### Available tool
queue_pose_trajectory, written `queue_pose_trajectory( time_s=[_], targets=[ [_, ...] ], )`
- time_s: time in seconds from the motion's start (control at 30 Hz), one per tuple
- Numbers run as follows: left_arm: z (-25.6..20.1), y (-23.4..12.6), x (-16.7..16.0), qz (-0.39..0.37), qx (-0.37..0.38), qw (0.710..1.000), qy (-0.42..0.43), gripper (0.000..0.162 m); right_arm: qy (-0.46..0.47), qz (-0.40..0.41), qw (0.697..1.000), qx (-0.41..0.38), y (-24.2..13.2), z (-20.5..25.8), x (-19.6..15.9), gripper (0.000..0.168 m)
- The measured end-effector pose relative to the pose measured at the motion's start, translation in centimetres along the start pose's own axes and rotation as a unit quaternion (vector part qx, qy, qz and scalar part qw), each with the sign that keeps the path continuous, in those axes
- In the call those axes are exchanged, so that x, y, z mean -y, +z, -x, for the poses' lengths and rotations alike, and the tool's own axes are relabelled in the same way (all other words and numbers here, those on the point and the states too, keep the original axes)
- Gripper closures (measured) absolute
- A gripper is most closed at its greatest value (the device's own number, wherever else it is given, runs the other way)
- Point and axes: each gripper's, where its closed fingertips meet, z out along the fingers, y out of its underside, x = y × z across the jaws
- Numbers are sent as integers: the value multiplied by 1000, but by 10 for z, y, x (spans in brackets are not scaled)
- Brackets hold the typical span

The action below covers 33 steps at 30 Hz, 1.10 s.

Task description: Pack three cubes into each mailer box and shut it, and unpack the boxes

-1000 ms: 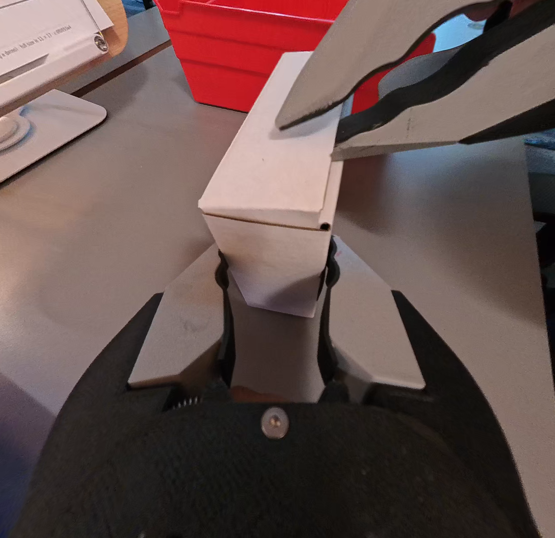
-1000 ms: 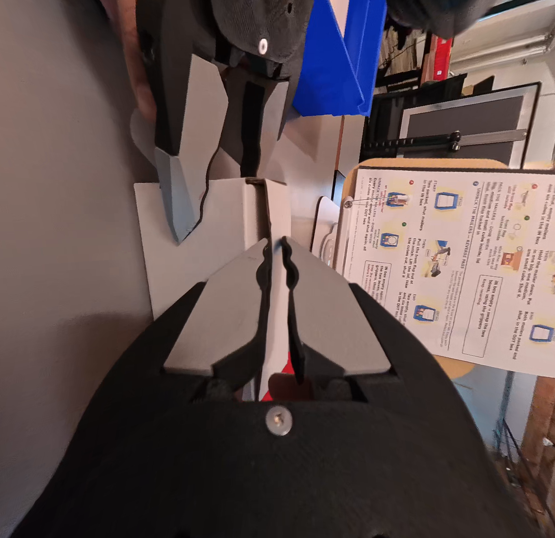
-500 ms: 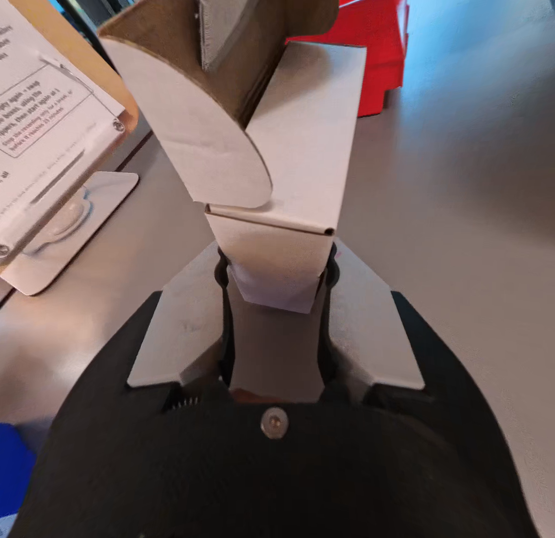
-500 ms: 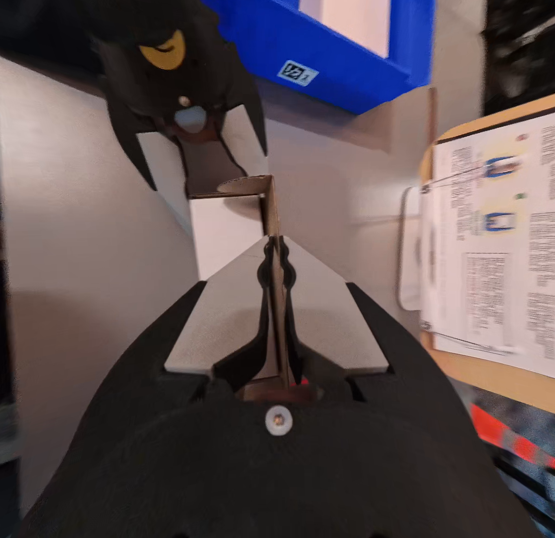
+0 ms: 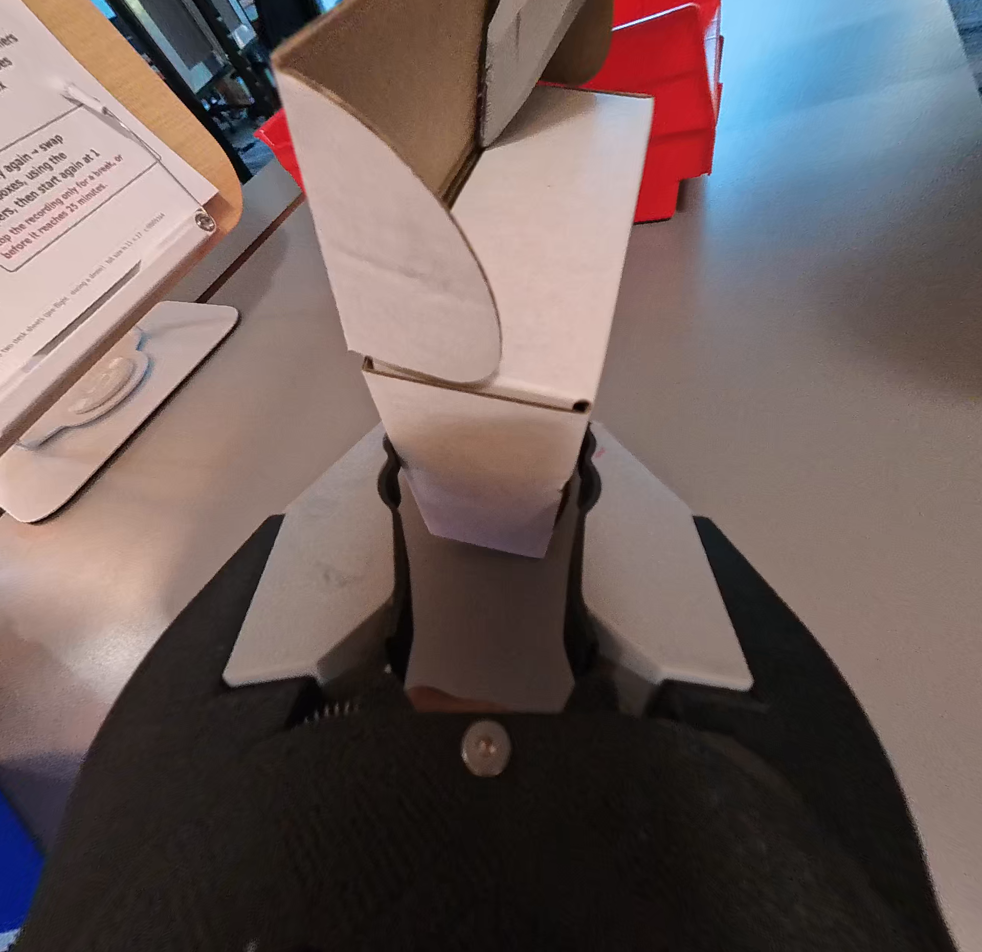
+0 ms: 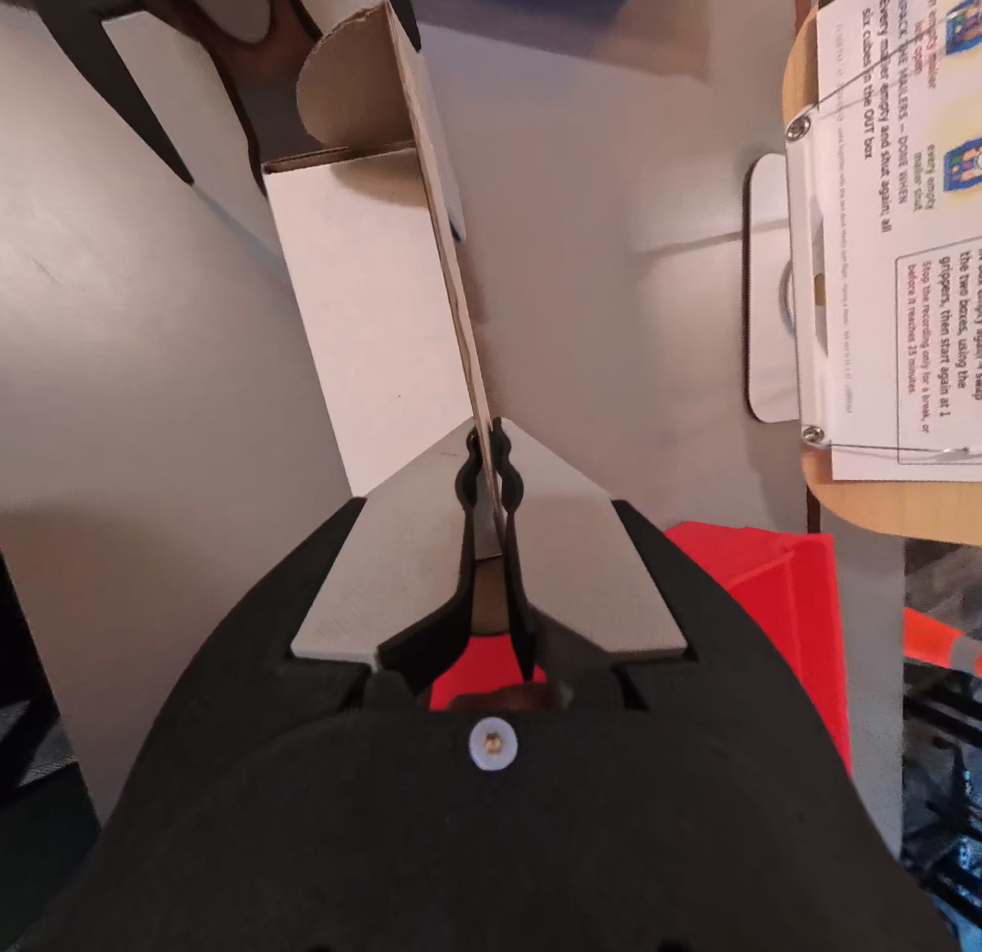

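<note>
A white cardboard mailer box (image 5: 542, 267) lies on the grey table, its near end between the jaws of my left gripper (image 5: 486, 448), which is shut on it. The box's lid flap (image 5: 404, 267), white outside and brown inside, stands raised on the left with a rounded ear. My right gripper (image 6: 486, 437) is shut on the edge of that lid flap (image 6: 441, 225); one of its fingers (image 5: 526, 33) shows at the top of the left wrist view. The box body (image 6: 366, 310) lies left of the flap. No cubes are visible; the box's inside is hidden.
A red bin (image 5: 675, 102) stands behind the box and also shows in the right wrist view (image 6: 770, 597). An instruction sheet on a wooden board with a white stand (image 5: 79, 193) is to the left, also in the right wrist view (image 6: 892, 235). A blue edge (image 5: 13, 868) shows at bottom left. The tips of one gripper are about 9 cm away from the tips of the other.
The right gripper closed on the lid flap and lifted it from flat on the box to upright. The left gripper kept its hold on the box end; the view swung right.
</note>
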Motion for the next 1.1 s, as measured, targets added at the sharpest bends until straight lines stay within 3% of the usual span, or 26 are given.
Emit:
queue_pose_trajectory(
  time_s=[0.23,0.33,0.4,0.47,0.63,0.8,0.9,0.97,1.1],
  targets=[
    [24,-20,0,-17,100,995,-8,105,40,26,998,-50,1,-10,-6,168],
    [3,-44,9,-46,90,995,-14,110,39,23,996,-82,-2,-10,-4,168],
    [-15,-61,23,-59,95,993,22,123,35,24,994,-97,-4,-7,-3,168],
    [-32,-70,44,-60,113,989,70,126,23,32,994,-103,-2,-4,-3,168],
    [-64,-41,70,49,77,981,171,89,33,32,996,-75,-4,6,2,168],
    [-47,-7,45,188,88,939,274,79,80,11,997,-6,-8,16,7,168],
    [-46,-1,33,232,100,912,324,67,106,4,994,13,-11,12,8,168],
    [-52,0,29,242,98,910,321,57,118,3,993,20,-12,9,7,168],
    [-72,-7,38,215,69,932,284,71,141,1,990,-2,-15,-10,2,167]
  ],
)
